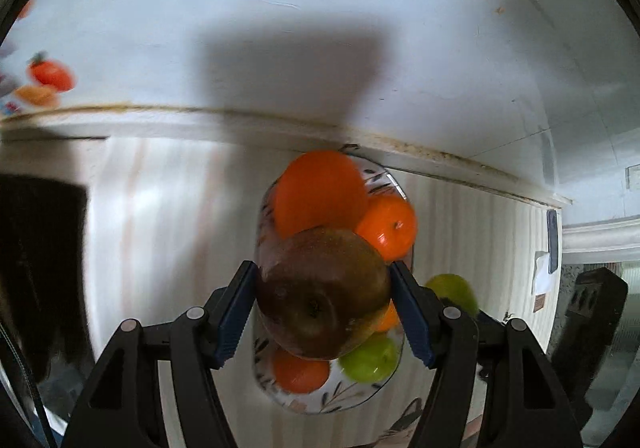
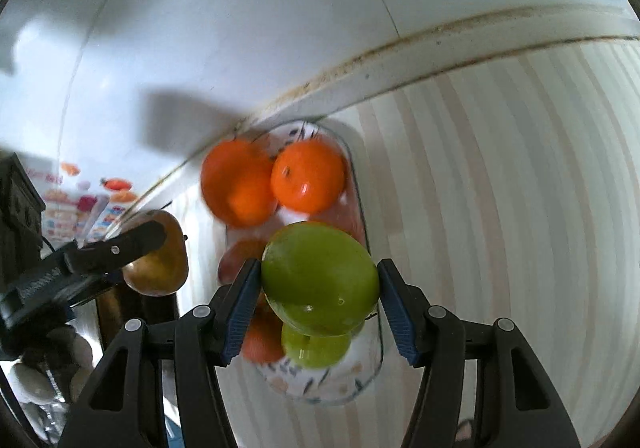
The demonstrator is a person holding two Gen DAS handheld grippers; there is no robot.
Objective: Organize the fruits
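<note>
I had my left tongs [image 1: 324,308] pinching a brownish-red apple [image 1: 323,294] and my right tongs [image 2: 318,304] pinching a green apple [image 2: 320,278], both fruits held above the patterned dish [image 2: 344,388] directly beneath them. The dish already held oranges [image 2: 308,175] ahead of the tips and another green fruit [image 2: 316,350] below. I judged this the placing step: the next move called for lowering each apple into a free gap before spreading the tongs.

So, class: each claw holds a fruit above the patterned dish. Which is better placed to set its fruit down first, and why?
Probably the right claw: its green apple hangs over the dish, above another green apple. The left claw's brown pear appears beside the dish from the right view.
</note>
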